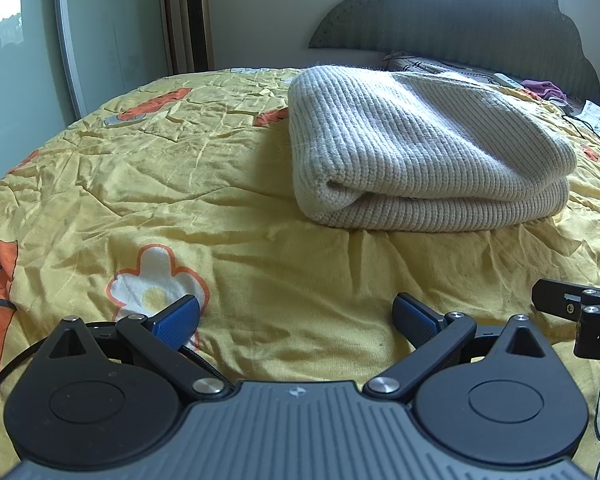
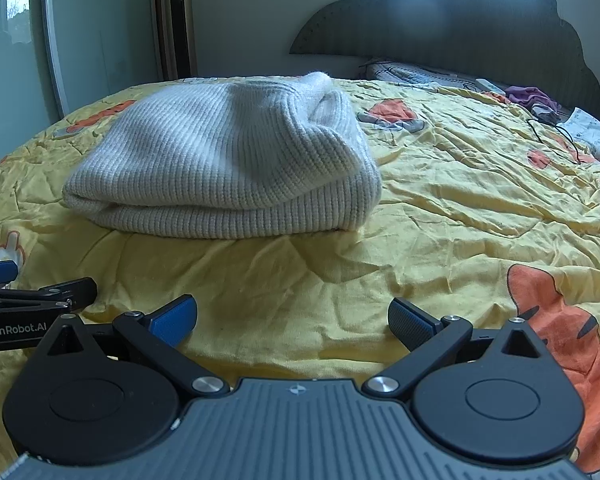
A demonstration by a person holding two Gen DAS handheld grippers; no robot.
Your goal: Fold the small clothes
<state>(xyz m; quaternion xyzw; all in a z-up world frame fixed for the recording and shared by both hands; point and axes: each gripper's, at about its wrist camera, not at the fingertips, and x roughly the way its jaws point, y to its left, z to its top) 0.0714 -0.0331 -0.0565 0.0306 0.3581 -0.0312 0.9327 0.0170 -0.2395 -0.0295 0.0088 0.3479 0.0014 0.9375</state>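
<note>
ribbed knit sweater (image 1: 428, 148) folded, crinkled yellow bedsheet (image 1: 140, 184)

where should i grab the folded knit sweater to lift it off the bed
Take the knit sweater by its two short ends, one gripper each, coming in low from the near side. It lies folded in stacked layers on the yellow bedspread, so pinching through all layers likely keeps the fold. The left gripper and the right gripper are open.
</note>
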